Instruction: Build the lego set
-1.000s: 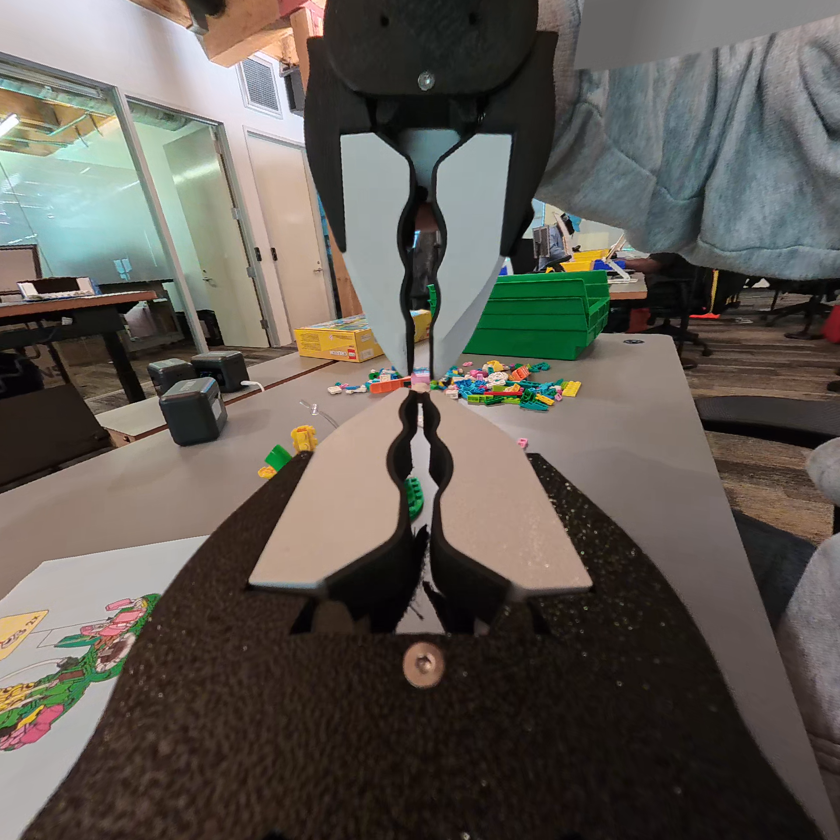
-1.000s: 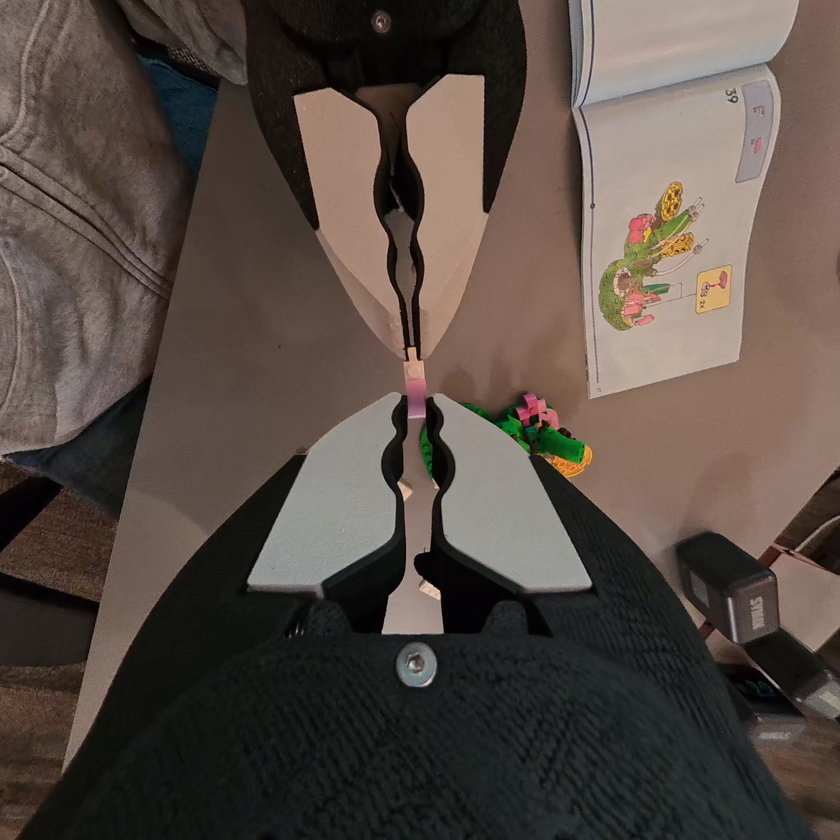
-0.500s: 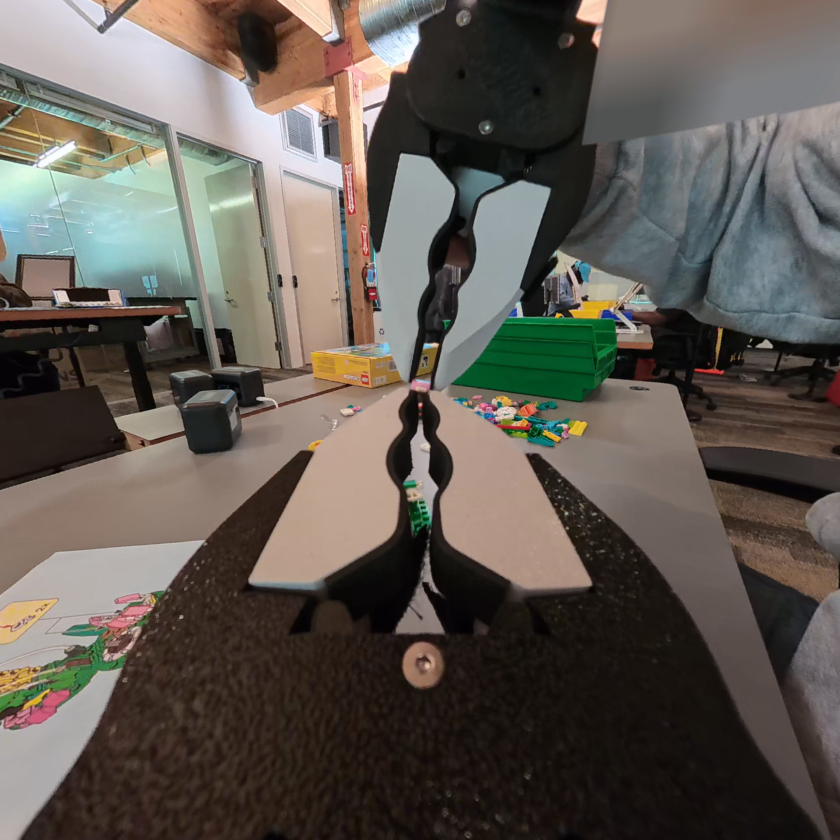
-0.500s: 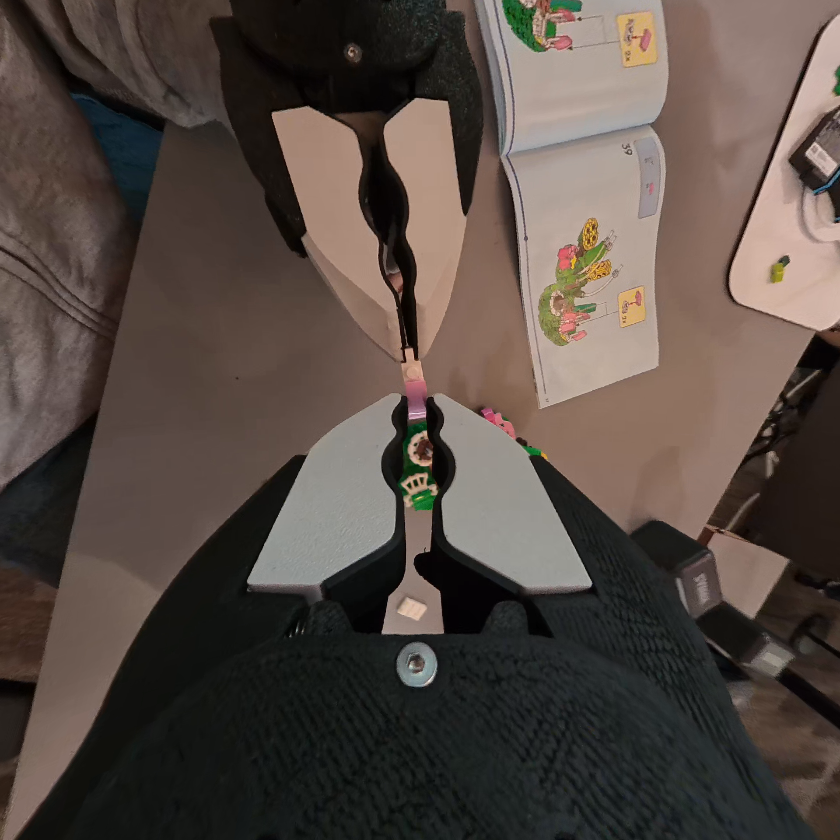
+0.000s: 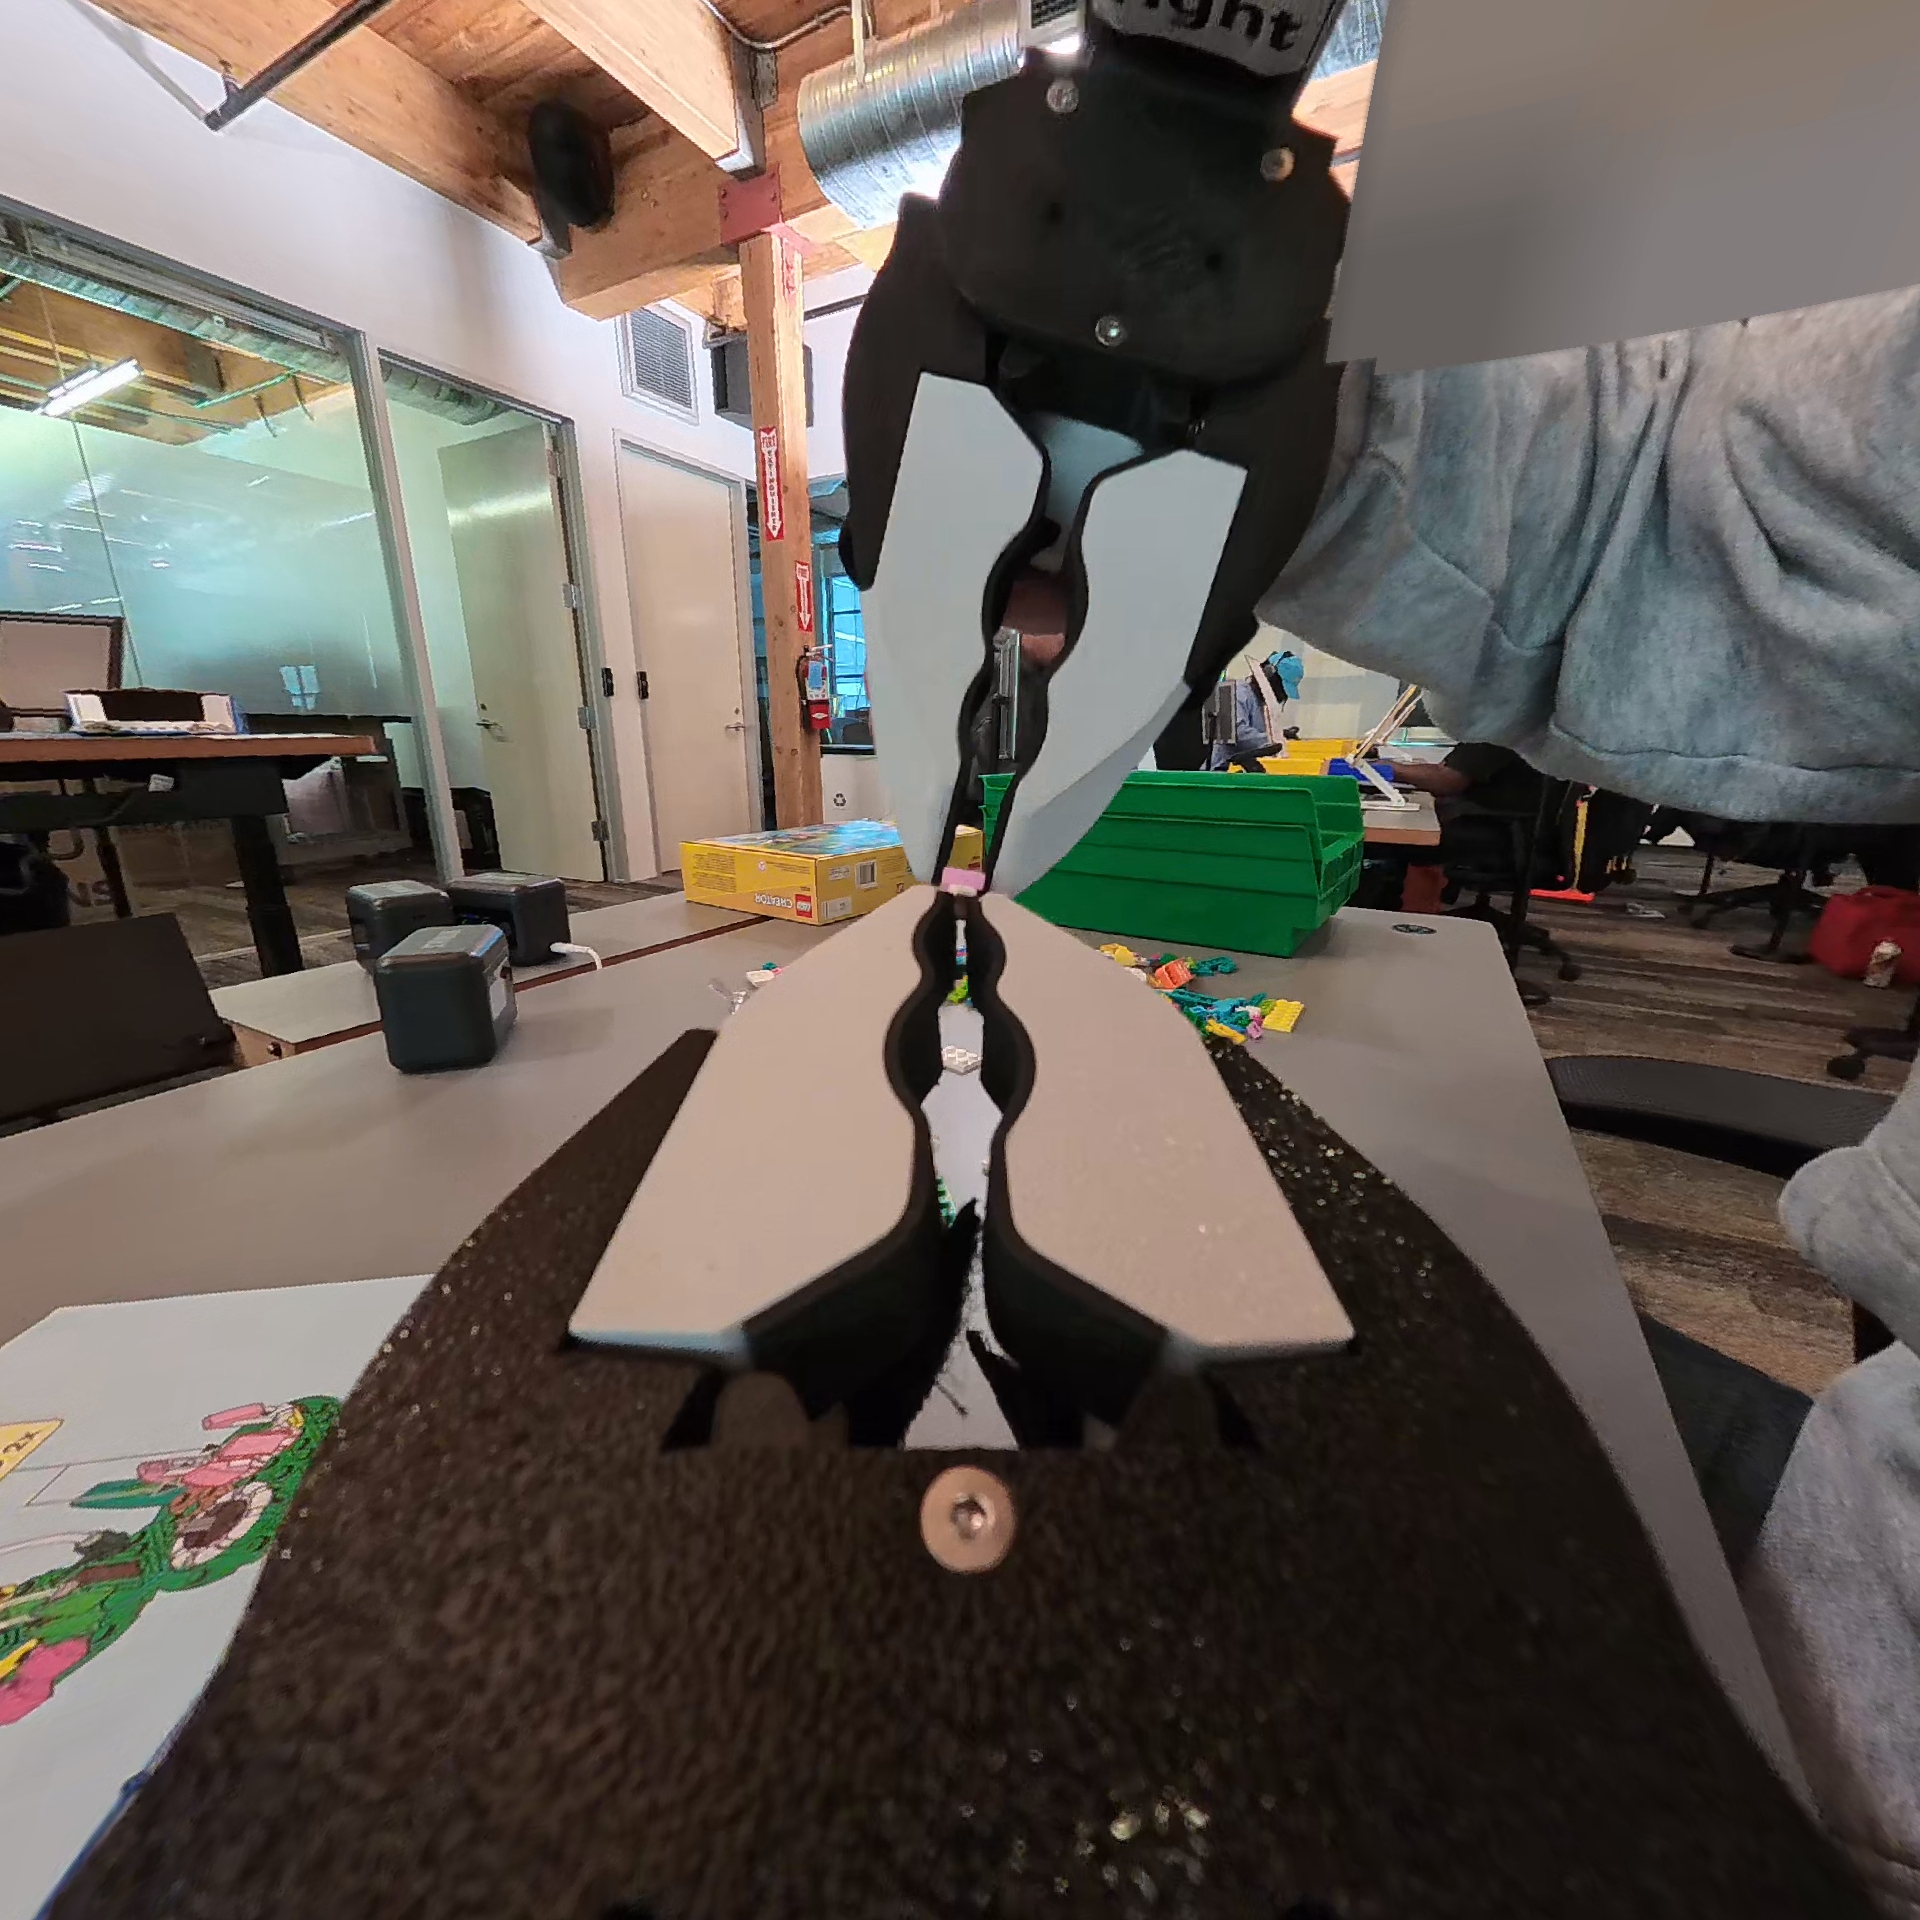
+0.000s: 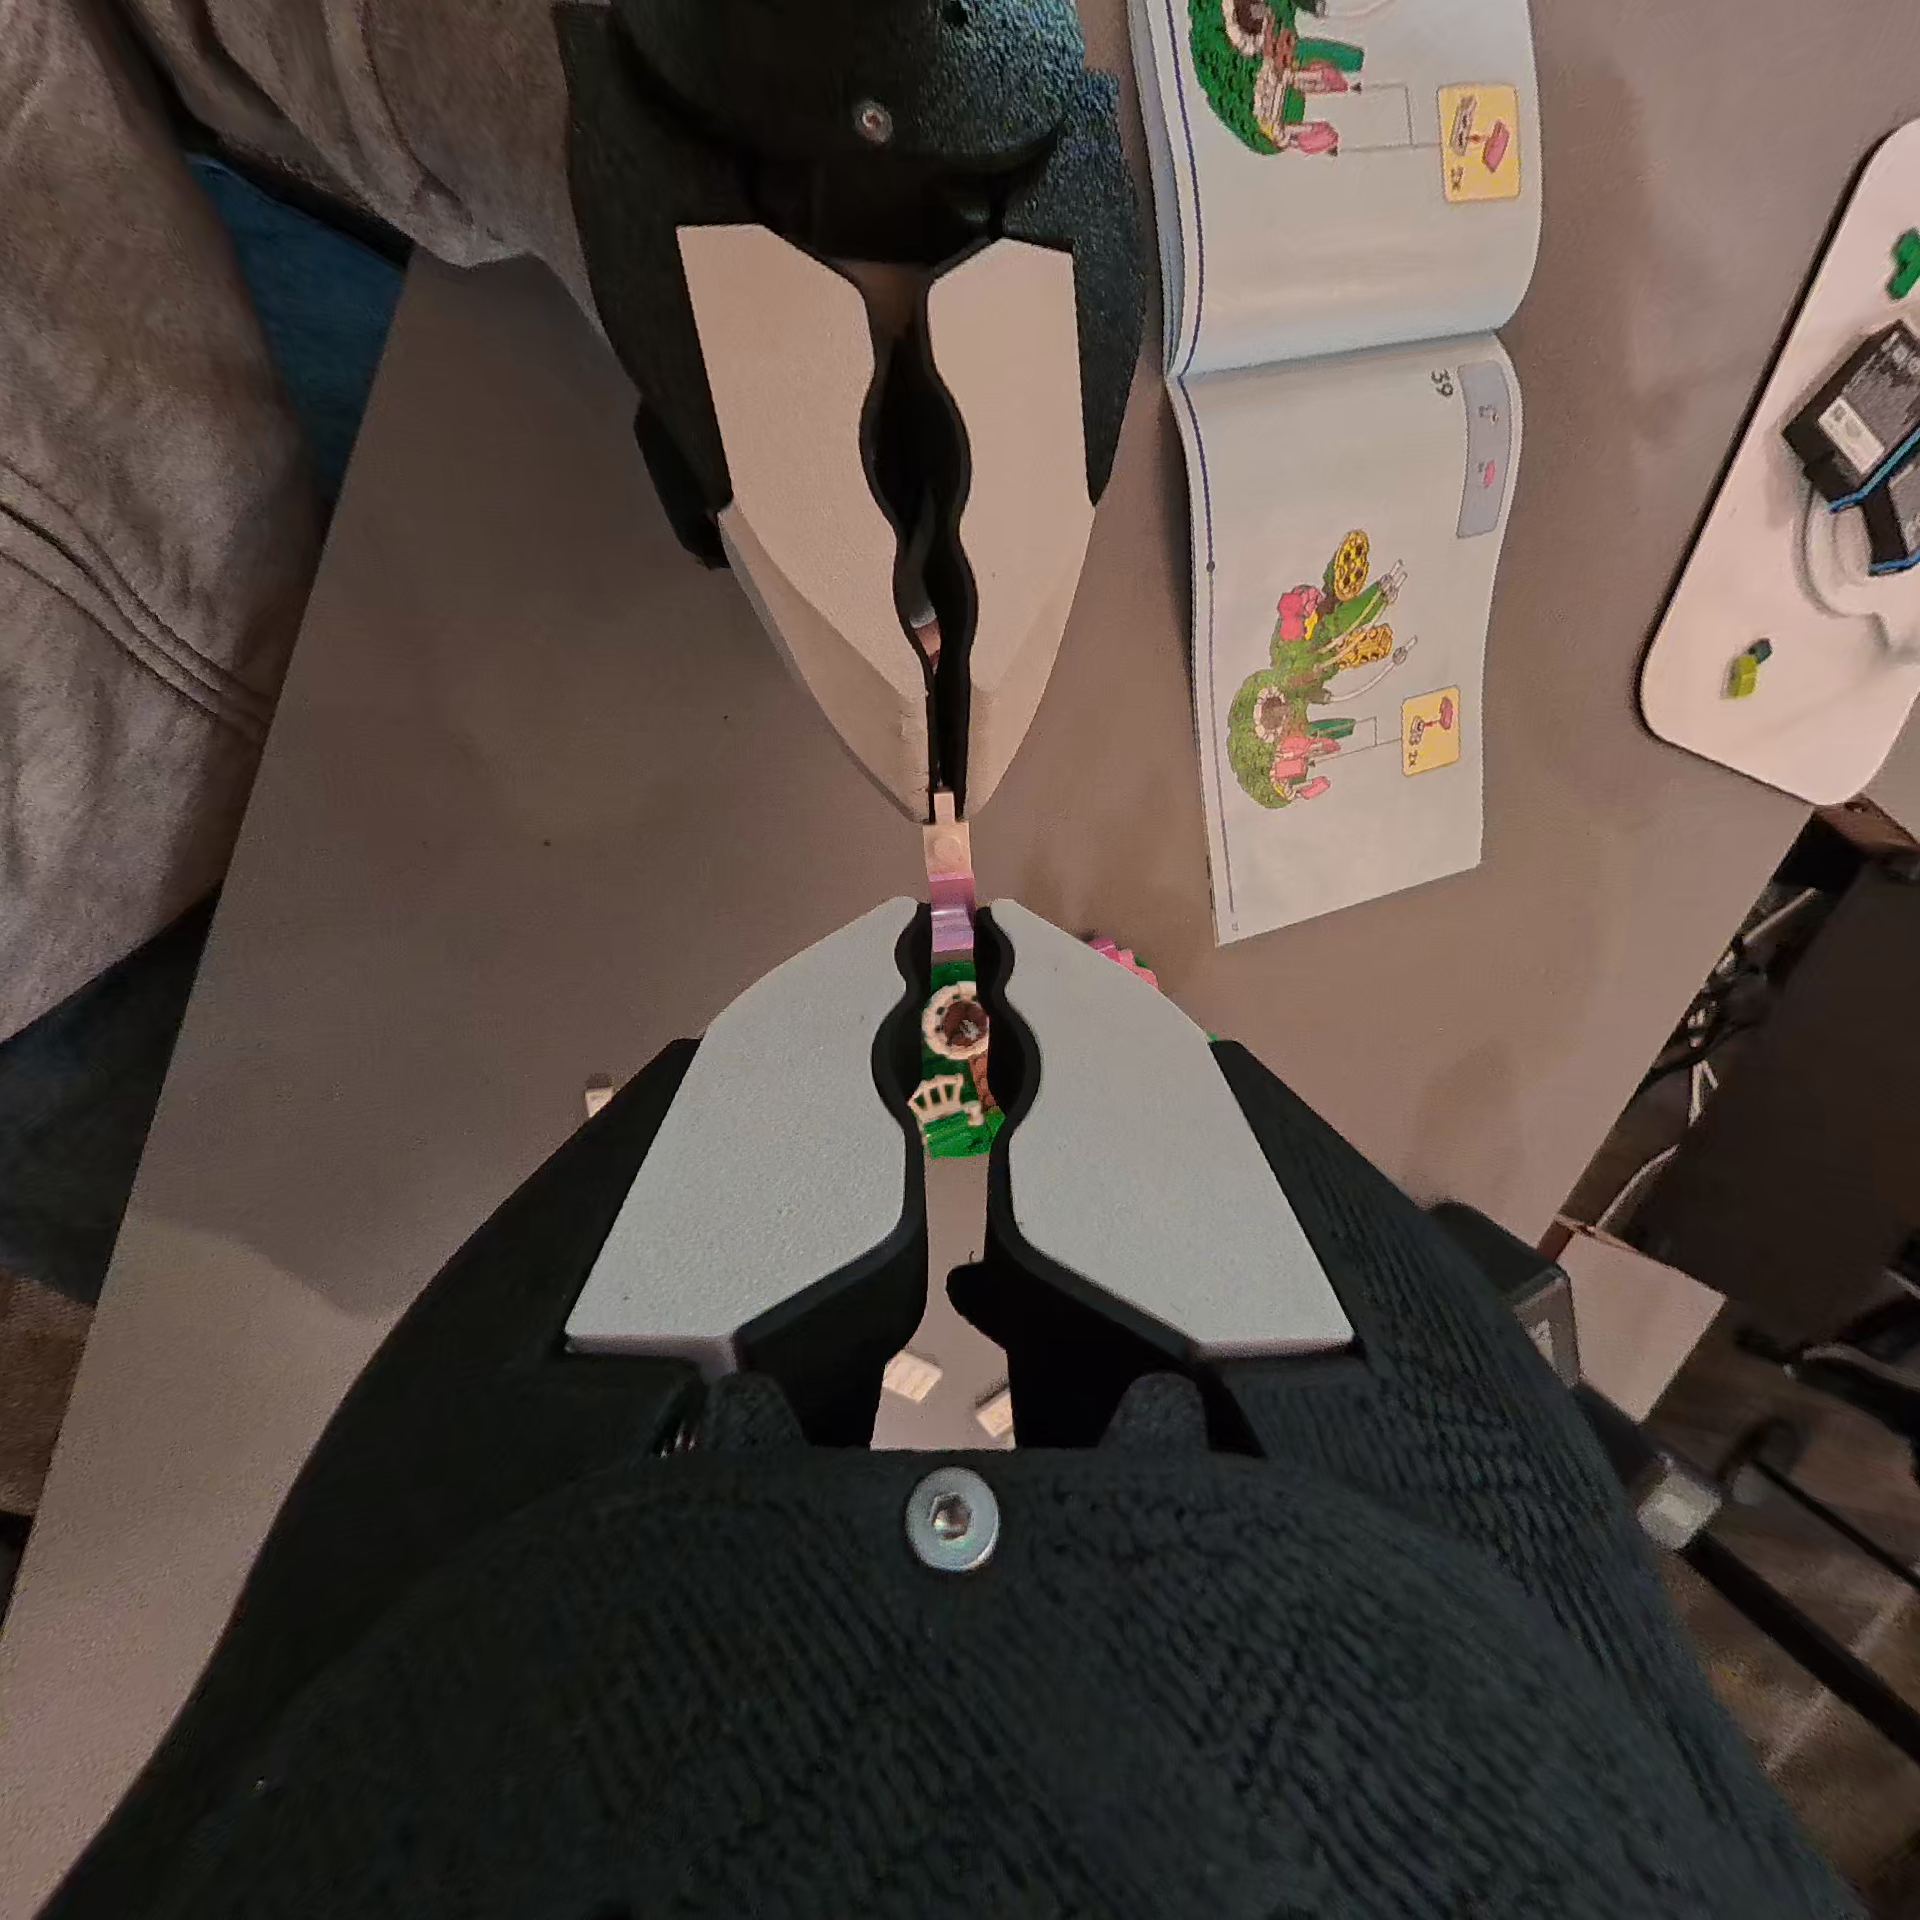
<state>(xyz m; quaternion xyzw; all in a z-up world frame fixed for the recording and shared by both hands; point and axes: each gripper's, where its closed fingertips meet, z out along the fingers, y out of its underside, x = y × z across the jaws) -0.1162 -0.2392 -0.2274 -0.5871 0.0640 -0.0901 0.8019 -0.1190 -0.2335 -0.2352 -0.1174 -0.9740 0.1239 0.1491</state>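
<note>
My two grippers meet tip to tip above the grey table (image 6: 499, 831). My right gripper (image 6: 951, 914) is shut on a small pink piece (image 6: 951, 906). My left gripper (image 6: 943, 805) comes from above in the right wrist view and is shut on a small white piece (image 6: 945, 847) that touches the pink one. In the left wrist view my left gripper (image 5: 961, 906) is below and my right gripper (image 5: 964, 873) above, with the pink piece (image 5: 961, 883) between the tips. The green lego model (image 6: 956, 1060) lies on the table under my right gripper, mostly hidden.
An open instruction booklet (image 6: 1351, 623) lies to the right of the model and also shows in the left wrist view (image 5: 156, 1455). Loose bricks (image 5: 1216, 997), green bins (image 5: 1195, 862), a yellow box (image 5: 810, 873) and dark grey boxes (image 5: 447, 997) stand farther off. Small white pieces (image 6: 912, 1382) lie near.
Both grippers have risen together with the joined pieces still held. The table, booklet and model look farther away. Both grips are unchanged.
</note>
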